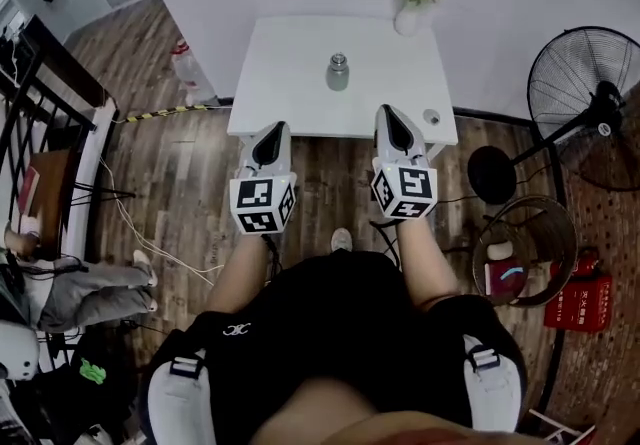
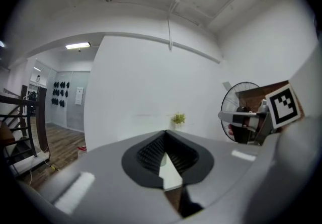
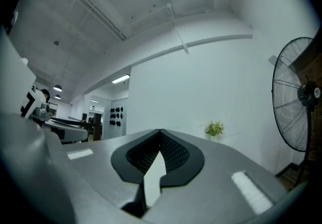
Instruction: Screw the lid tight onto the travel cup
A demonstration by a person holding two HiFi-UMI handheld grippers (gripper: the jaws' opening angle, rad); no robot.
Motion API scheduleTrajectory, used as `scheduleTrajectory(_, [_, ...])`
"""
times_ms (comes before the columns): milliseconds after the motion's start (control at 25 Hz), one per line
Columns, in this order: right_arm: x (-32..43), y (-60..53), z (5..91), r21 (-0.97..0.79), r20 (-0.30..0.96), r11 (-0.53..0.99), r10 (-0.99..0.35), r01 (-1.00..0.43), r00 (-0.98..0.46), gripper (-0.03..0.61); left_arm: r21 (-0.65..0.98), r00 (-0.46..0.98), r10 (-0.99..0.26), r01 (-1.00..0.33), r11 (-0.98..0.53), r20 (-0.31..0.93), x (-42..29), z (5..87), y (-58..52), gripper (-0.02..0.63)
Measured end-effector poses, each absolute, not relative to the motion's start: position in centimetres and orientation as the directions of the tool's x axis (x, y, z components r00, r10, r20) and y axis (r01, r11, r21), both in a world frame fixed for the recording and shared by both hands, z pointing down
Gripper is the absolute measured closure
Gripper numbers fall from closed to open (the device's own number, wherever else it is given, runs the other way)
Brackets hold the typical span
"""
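Nearest, the person is holding the left gripper (image 1: pixel 274 127) and the right gripper (image 1: pixel 389 113) side by side at the near edge of the bench (image 1: pixel 290 103). Both are clenched shut with nothing between the jaws. The travel cup (image 1: pixel 338 72) is standing upright mid-bench, well apart from both. A potted plant (image 1: pixel 417 1) is sitting at the far right corner.

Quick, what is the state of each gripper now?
Left gripper: closed, holding nothing.
Right gripper: closed, holding nothing.
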State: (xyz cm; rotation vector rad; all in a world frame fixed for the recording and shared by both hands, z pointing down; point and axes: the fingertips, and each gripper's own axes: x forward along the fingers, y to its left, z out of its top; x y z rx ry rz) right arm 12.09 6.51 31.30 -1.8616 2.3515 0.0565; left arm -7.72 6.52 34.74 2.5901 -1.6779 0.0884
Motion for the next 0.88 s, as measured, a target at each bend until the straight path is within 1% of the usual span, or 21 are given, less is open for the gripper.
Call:
scheduleTrajectory(200, [13.9,-0.6,31.2,-0.053,-0.133,0.260,-0.959,-0.964,-0.251,0.574,0.011,0.394,-0.915,-0.919,-0.394,0.082,-5.6,34.6,-0.7,0.560])
scheduleTrajectory(400, [14.8,-6.4,31.6,-0.060,-0.121,0.279,-0.955,-0.959,-0.270,0.574,0.027,0.374,-0.923,-0.927,-0.373,0.089,-5.1,34.6,-5.9,0.560])
scheduleTrajectory(680, [14.3,-11.0,33.1,-0.063,-0.085,0.310,-0.949,-0.949,-0.305,0.574,0.037,0.393,-0.908,-0.919,-0.392,0.143,-4.9,36.0,-10.1,0.560])
scheduleTrajectory(880, [14.3,-13.8,34.5,-0.053,-0.053,0.293,-0.955,-0.955,-0.290,0.574,0.022,0.403,-0.902,-0.914,-0.405,0.153,-5.8,37.4,-13.7,0.559])
